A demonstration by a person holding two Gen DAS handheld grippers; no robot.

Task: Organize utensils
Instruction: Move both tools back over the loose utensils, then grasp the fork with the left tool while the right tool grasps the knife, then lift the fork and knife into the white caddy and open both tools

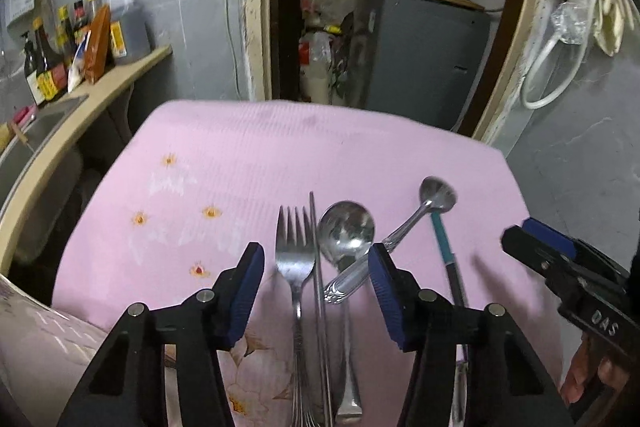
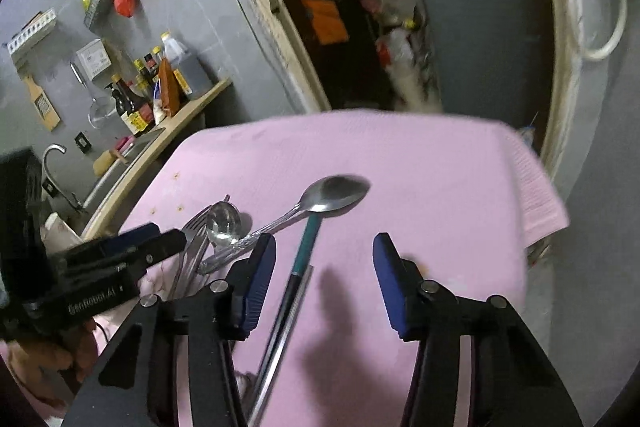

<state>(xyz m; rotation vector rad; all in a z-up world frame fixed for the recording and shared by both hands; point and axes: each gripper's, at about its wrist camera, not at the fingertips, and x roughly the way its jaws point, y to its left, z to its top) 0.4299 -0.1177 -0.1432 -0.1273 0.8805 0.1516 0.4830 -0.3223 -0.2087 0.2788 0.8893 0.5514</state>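
Note:
On the pink cloth (image 1: 280,155) lie a steel fork (image 1: 295,259), a thin metal chopstick (image 1: 319,267), a large spoon (image 1: 346,231), a smaller spoon (image 1: 436,193) lying slantwise across it, and a teal-and-black stick (image 1: 444,247). My left gripper (image 1: 316,287) is open above the fork, chopstick and large spoon handles. My right gripper (image 2: 324,283) is open above the teal stick (image 2: 306,243) and a chopstick (image 2: 288,323), with the smaller spoon (image 2: 336,193) ahead. The right gripper also shows at the right edge of the left wrist view (image 1: 560,267).
A counter with sauce bottles (image 1: 68,43) and a sink (image 1: 36,131) runs along the left. A doorway with shelves and a grey cabinet (image 1: 420,55) lies behind the table. The cloth's right edge (image 2: 548,203) hangs over the table. The left gripper (image 2: 120,255) shows at left in the right wrist view.

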